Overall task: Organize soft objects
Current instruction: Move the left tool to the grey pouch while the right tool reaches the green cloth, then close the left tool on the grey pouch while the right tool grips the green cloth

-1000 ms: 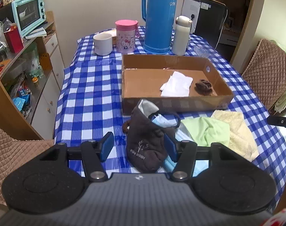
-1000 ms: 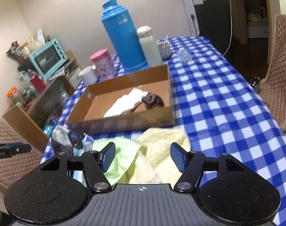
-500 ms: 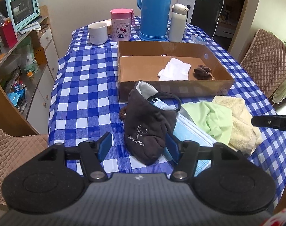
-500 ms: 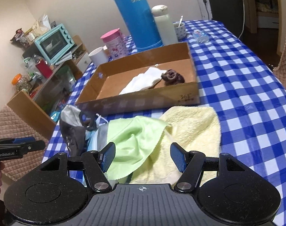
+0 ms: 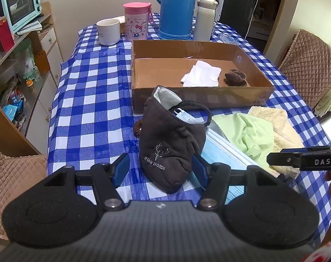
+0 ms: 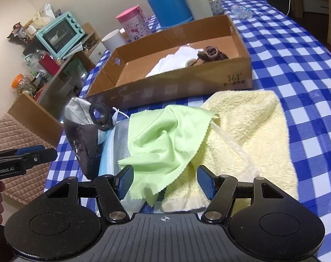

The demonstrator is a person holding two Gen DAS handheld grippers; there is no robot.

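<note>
A dark brown cloth mask [image 5: 172, 139] stands on the checked table, on a blue surgical mask [image 5: 220, 152]. My left gripper [image 5: 161, 171] is open, its pads on either side of the brown mask's near end. A light green cloth [image 6: 165, 139] lies on a yellow towel [image 6: 248, 131]. My right gripper [image 6: 165, 180] is open, just above the near edges of both. The cardboard box [image 5: 200, 97] behind holds a white cloth [image 5: 202, 76] and a brown scrunchie [image 5: 235, 77]. The right gripper's tip shows in the left wrist view [image 5: 300, 159].
Behind the box stand a blue thermos [image 5: 176, 8], a white bottle [image 5: 204, 18], a pink Hello Kitty cup [image 5: 136, 20] and a white mug [image 5: 108, 31]. A shelf with a teal oven [image 5: 19, 14] is on the left. Quilted chairs [image 5: 309, 65] flank the table.
Both grippers have moved forward and down toward the soft objects. The left one now straddles the brown mask; the right one has closed in on the green cloth and towel.
</note>
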